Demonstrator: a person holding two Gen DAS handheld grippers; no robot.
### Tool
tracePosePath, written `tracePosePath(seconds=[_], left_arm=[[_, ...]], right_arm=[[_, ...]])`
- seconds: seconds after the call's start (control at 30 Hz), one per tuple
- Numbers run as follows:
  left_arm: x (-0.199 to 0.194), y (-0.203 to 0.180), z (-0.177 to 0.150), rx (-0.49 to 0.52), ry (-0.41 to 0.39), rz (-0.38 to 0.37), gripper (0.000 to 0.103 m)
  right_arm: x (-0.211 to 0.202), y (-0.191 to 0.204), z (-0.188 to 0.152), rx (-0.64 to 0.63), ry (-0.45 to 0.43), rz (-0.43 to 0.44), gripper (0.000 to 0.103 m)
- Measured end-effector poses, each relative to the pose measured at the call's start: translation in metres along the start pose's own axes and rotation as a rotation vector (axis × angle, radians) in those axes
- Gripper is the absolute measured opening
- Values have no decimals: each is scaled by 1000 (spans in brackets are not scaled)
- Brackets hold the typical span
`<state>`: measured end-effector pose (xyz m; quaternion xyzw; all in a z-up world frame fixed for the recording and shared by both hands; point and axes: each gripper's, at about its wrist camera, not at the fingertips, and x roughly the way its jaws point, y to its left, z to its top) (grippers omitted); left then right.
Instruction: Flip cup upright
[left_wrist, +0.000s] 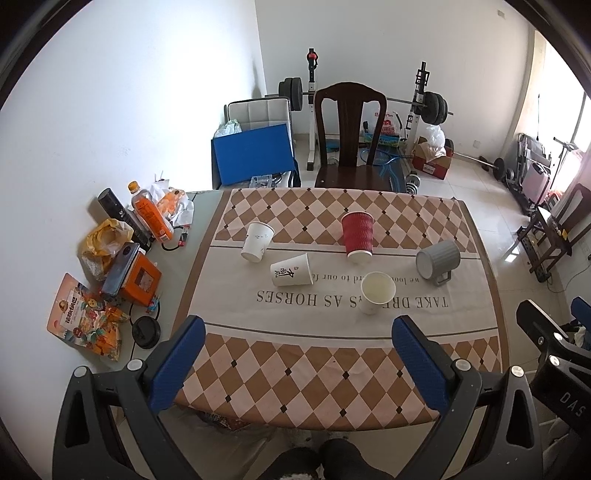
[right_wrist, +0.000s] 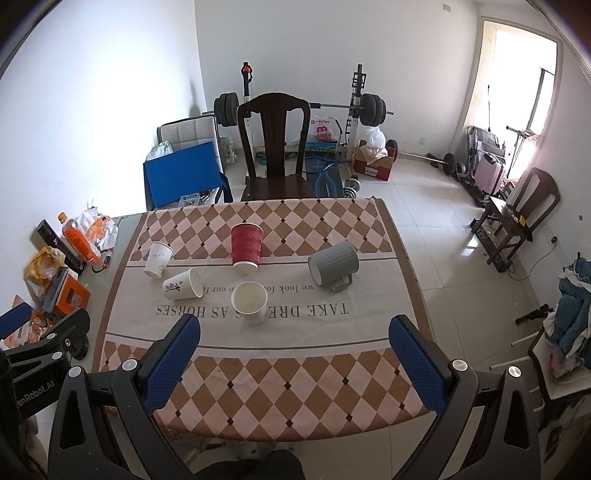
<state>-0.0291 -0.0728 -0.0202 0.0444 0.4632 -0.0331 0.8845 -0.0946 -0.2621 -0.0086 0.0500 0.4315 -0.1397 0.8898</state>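
1. Holding the left hand-held gripper (left_wrist: 299, 325) and the right hand-held gripper (right_wrist: 295, 323) over the near edge of the surface (left_wrist: 295, 373), both with fingers spread wide and nothing between them, well apart from every cup.
2. Hard to tell which cup is meant: apparently four on their sides, namely the printed paper cup (left_wrist: 291, 271) left of centre, the plain white cup (left_wrist: 257, 242) farther left, the red ribbed cup (left_wrist: 357, 236) far centre and the grey mug (left_wrist: 437, 258) to the right. Could end up reaching for the wrong one.
3. Already standing, mouth up: the near white cup (left_wrist: 376, 291). Sits between the hand-held grippers and the far cups, so likely to be clipped and toppled by a low, straight reach.
4. Likely to roll if nudged on the curved wall before the fingers close, the printed paper cup most of all; could bump the plain white cup just beside it.
5. Could crush or dent thin paper by squeezing hard, or let the cup slip mid-turn by squeezing too lightly.
6. Could tip again if released while tilted, or if set on a wrinkle in the cloth.
7. Risk of the mug's handle, lying against the cloth, catching and dragging it during a turn.
8. Less exposed: the orange bottle (left_wrist: 149, 214) and packets along the far left edge, at risk only from a wide left sweep.
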Motion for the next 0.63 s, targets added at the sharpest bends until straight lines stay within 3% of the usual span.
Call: tracePosePath(seconds=[0.63], left_arm=[[-13, 9, -4, -7, 4, 3, 103]], right_arm=[[0, 1, -1, -3, -1, -1, 103]])
